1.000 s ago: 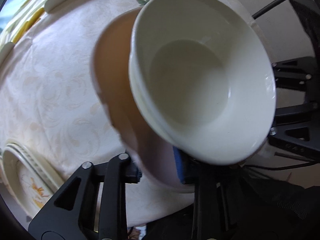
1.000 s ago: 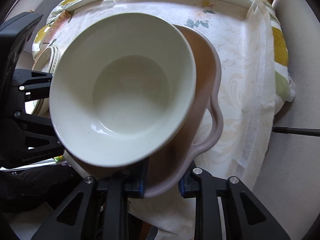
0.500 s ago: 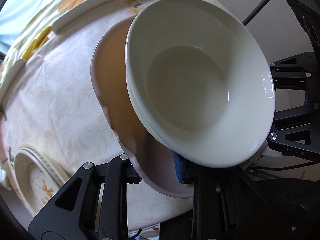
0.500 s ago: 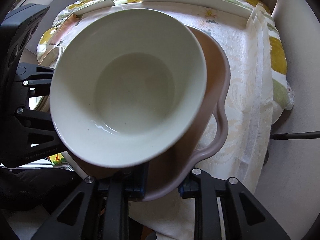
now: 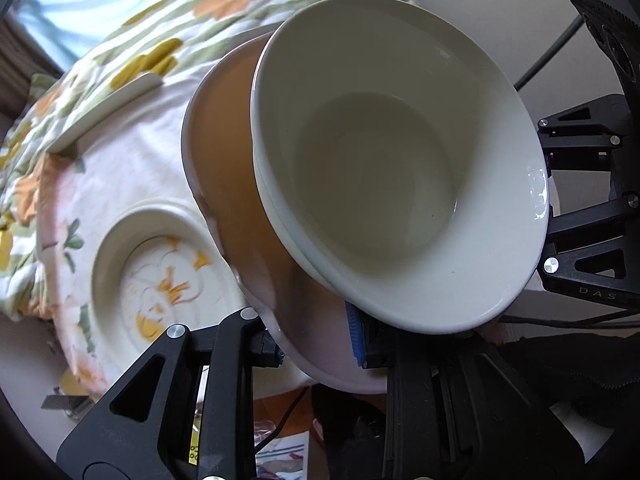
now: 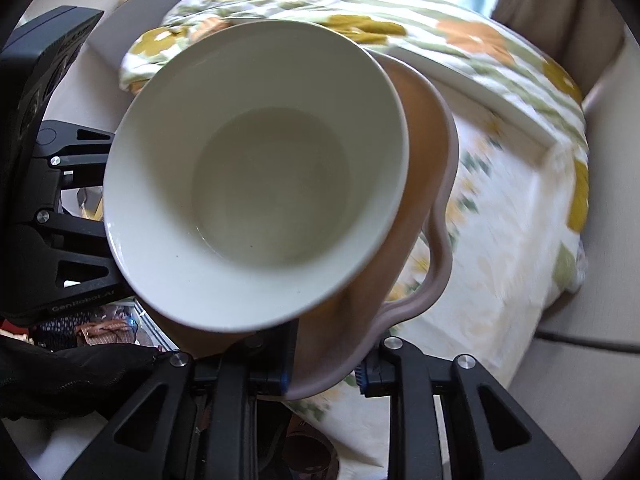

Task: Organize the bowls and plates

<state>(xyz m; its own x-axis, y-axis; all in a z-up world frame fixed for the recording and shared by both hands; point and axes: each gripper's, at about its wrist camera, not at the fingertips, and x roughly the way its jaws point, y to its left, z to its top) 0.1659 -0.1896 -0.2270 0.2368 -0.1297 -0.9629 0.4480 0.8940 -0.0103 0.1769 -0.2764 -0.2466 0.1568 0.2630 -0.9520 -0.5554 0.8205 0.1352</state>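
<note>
A brown wavy-rimmed plate (image 5: 224,184) carries white stacked bowls (image 5: 384,184). My left gripper (image 5: 316,348) is shut on the plate's near rim. My right gripper (image 6: 326,372) is shut on the opposite rim of the same plate (image 6: 432,208), with the white bowls (image 6: 260,184) filling the right wrist view. The stack is held in the air above the table, tilted. A cream flower-patterned plate (image 5: 160,276) lies on the table below the left side.
The table has a floral cloth (image 6: 500,208) and white rails (image 6: 476,92) near its far edge; a rail (image 5: 108,108) also shows in the left wrist view. Each gripper's black body (image 5: 588,208) shows in the other's view. Clutter lies on the floor (image 6: 100,324).
Both grippers have lifted the plate and bowls higher and toward the left end of the table. The flower-patterned plate has come under the stack in the left wrist view.
</note>
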